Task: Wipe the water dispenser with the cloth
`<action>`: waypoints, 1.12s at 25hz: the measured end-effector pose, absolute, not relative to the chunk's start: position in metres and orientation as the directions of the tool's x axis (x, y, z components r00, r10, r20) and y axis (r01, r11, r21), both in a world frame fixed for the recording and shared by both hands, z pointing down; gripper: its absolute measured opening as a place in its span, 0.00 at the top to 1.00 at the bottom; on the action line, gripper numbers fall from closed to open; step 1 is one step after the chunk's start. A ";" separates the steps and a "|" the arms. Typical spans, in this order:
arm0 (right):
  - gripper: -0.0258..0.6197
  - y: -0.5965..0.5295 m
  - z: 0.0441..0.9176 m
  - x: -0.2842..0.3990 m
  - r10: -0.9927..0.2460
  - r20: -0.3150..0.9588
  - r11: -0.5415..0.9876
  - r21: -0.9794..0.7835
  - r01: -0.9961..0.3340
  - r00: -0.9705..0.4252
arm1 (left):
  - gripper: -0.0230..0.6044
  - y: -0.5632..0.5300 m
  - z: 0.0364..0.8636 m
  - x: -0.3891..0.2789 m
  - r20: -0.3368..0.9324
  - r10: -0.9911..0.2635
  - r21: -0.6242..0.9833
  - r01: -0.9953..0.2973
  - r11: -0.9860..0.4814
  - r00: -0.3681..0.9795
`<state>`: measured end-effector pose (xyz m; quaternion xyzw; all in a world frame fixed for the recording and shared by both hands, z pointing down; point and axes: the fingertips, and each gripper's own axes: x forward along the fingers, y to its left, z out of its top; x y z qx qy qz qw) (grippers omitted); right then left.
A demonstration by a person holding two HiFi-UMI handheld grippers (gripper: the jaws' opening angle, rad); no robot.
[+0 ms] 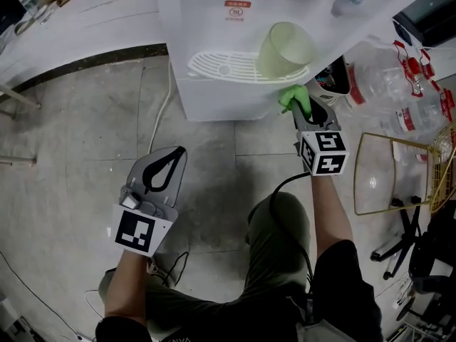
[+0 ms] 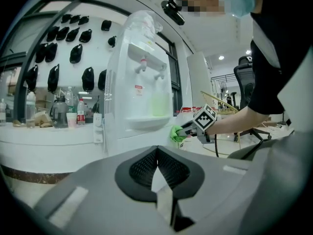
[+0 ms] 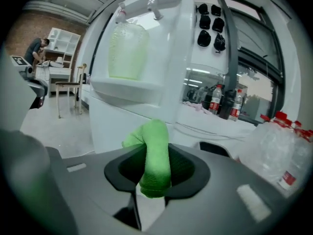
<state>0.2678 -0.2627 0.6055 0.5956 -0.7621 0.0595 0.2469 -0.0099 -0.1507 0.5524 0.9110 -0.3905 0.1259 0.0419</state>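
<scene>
The white water dispenser [image 1: 214, 41] stands ahead, with a pale green cup [image 1: 283, 48] on its drip tray [image 1: 228, 65]. My right gripper [image 1: 302, 110] is shut on a green cloth [image 1: 293, 98], held against the dispenser's lower front right corner. In the right gripper view the cloth [image 3: 154, 155] sticks up between the jaws, just below the tray [image 3: 129, 89] and cup [image 3: 128, 50]. My left gripper [image 1: 169, 164] hangs shut and empty over the floor, well left of the dispenser; in its own view the dispenser [image 2: 142, 77] and the cloth [image 2: 177, 133] appear ahead.
Plastic water bottles [image 1: 402, 84] lie to the right of the dispenser. A gold wire rack [image 1: 402, 173] stands at the right, an office chair base [image 1: 406, 241] below it. A cable [image 1: 162, 123] runs down the floor left of the dispenser. A white counter [image 1: 78, 27] runs along the left.
</scene>
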 end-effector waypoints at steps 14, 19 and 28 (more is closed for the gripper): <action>0.78 -0.234 0.620 0.072 -0.730 0.437 0.624 0.111 -0.774 -0.526 | 0.96 -0.132 0.541 -0.025 0.238 -0.717 -0.014 -0.736 -0.677 0.655; 0.78 -0.257 0.633 -0.005 -0.695 0.428 0.671 0.100 -0.734 -0.577 | 0.96 -0.127 0.528 -0.035 0.215 -0.735 0.008 -0.754 -0.657 0.643; 0.78 -0.270 0.661 0.004 -0.720 0.476 0.618 0.107 -0.779 -0.506 | 0.96 -0.128 0.525 -0.037 0.196 -0.738 0.020 -0.755 -0.656 0.646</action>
